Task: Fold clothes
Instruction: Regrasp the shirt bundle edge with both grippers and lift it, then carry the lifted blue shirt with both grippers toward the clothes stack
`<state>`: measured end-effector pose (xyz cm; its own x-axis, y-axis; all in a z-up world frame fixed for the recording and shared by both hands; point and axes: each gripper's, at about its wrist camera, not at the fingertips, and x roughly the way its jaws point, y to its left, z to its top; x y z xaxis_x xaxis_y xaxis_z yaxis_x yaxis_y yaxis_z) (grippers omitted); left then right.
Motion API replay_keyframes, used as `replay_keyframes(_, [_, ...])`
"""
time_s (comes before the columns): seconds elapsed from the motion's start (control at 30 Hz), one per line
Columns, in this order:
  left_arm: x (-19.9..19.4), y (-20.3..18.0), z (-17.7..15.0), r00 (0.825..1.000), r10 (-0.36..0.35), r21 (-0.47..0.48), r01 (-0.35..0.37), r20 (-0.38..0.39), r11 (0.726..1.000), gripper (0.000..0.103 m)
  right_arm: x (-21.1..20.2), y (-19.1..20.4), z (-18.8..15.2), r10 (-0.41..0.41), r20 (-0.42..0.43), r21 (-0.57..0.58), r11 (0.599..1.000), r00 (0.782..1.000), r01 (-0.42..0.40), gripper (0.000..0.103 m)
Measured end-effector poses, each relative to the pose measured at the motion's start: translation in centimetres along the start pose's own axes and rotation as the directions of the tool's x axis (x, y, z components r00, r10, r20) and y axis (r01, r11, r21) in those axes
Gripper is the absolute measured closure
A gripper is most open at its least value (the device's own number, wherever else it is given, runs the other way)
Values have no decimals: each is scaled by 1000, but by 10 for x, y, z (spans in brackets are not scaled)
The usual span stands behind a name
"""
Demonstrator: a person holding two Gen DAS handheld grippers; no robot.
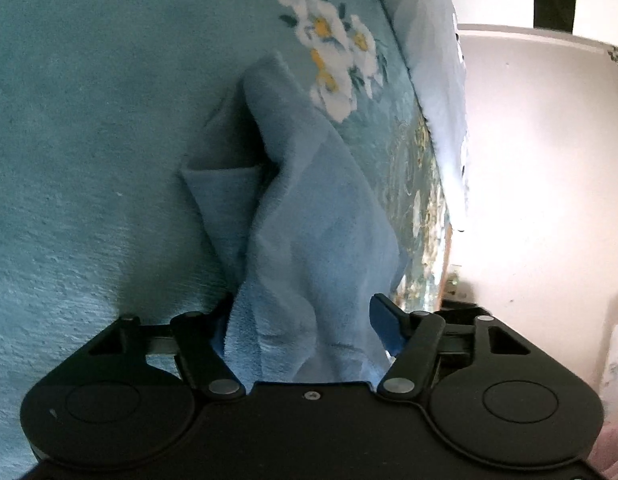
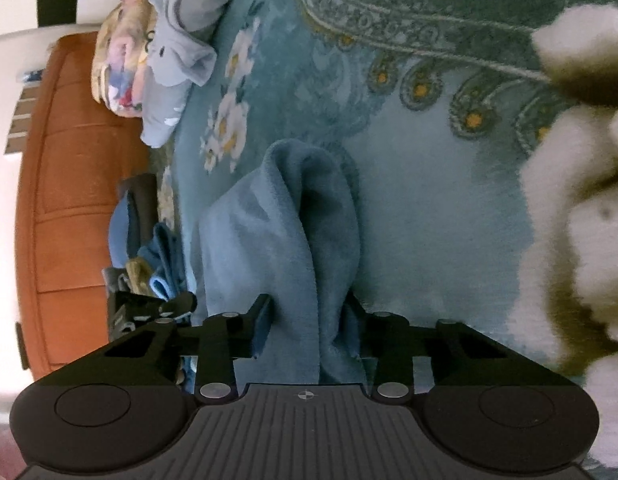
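A soft blue cloth [image 1: 305,240] hangs bunched between the fingers of my left gripper [image 1: 305,320], which is shut on it above a teal flowered carpet [image 1: 89,140]. In the right wrist view the same blue cloth [image 2: 285,232] runs between the fingers of my right gripper [image 2: 309,320], which is shut on it too. The cloth drapes in folds ahead of both grippers. The left gripper [image 2: 149,312] shows at the left of the right wrist view.
A light grey garment [image 2: 177,52] lies on a flowered pillow [image 2: 117,64] at the carpet's edge. An orange wooden cabinet [image 2: 69,200] stands beside it. Folded blue clothes [image 2: 149,248] lie near the cabinet. A white fluffy thing [image 2: 577,200] fills the right edge. A white wall [image 1: 541,160] stands beyond the carpet.
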<state>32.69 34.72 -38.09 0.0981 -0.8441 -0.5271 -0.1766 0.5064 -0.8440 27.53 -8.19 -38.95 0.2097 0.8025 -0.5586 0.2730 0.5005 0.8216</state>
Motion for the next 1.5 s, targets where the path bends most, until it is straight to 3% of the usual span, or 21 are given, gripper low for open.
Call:
replay_keyframes(0.13, [-1, -6, -9, 997, 74, 52, -75, 35, 996, 71, 1, 8, -1, -35, 5, 11, 999, 999, 35, 85])
replay_keyframes(0.33, [-11, -20, -24, 990, 94, 77, -103, 109, 992, 82, -7, 28, -2, -90, 13, -29, 996, 996, 90, 91])
replay_keyframes(0.63, [-41, -65, -62, 980, 46, 113, -68, 193, 991, 83, -52, 82, -15, -123, 6, -130, 984, 992, 123, 93])
replay_keyframes(0.93, [-99, -135, -117, 937, -30, 170, -32, 349, 985, 84, -111, 174, -38, -132, 20, -269, 954, 991, 132, 93])
replay_keyframes(1.13, [-137, -189, -152, 884, -72, 218, -35, 462, 975, 84, -146, 234, -48, -101, 17, -377, 921, 995, 99, 93])
replay_keyframes(1.3, [-164, -237, -198, 803, -58, 213, -87, 593, 973, 84, -165, 270, -42, -18, -43, -487, 873, 999, -5, 93])
replay_keyframes(1.5, [-176, -289, -251, 705, -6, 172, -165, 710, 971, 83, -185, 310, -36, 63, -121, -626, 770, 991, -126, 93])
